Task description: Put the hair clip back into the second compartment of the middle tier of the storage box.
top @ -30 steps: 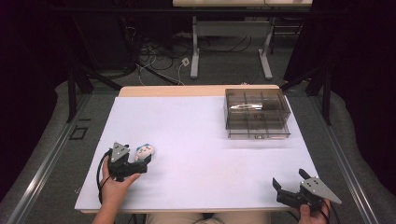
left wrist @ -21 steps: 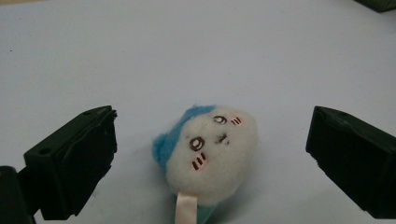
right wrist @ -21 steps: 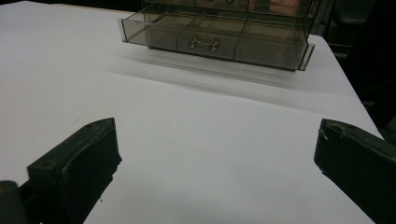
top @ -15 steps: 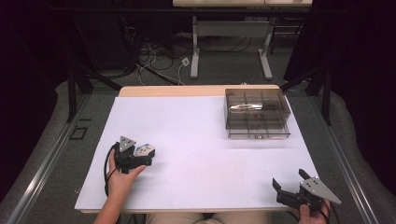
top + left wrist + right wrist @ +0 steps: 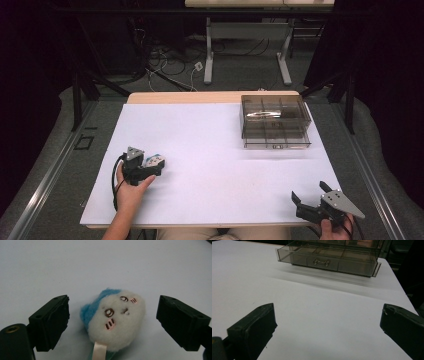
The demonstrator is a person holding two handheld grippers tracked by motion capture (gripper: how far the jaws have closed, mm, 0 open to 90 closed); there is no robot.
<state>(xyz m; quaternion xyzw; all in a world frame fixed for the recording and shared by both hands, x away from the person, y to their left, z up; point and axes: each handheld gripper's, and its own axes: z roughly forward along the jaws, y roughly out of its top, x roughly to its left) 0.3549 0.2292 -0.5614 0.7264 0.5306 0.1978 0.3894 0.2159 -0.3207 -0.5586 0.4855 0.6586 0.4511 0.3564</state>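
My right tongs (image 5: 309, 196) sit nearest me at the table's front right corner, jaws spread wide over bare white tabletop (image 5: 225, 165) — nothing between them. My left tongs (image 5: 113, 317) are spread too, a jaw on either side of the small white-and-blue plush toy with a stitched face (image 5: 116, 318), neither jaw touching it; the toy lies on the tabletop towards the front left. Farther off, at the back right — well apart from both tongs — stands the smoky clear plastic drawer box (image 5: 274, 122) with a small metal handle.
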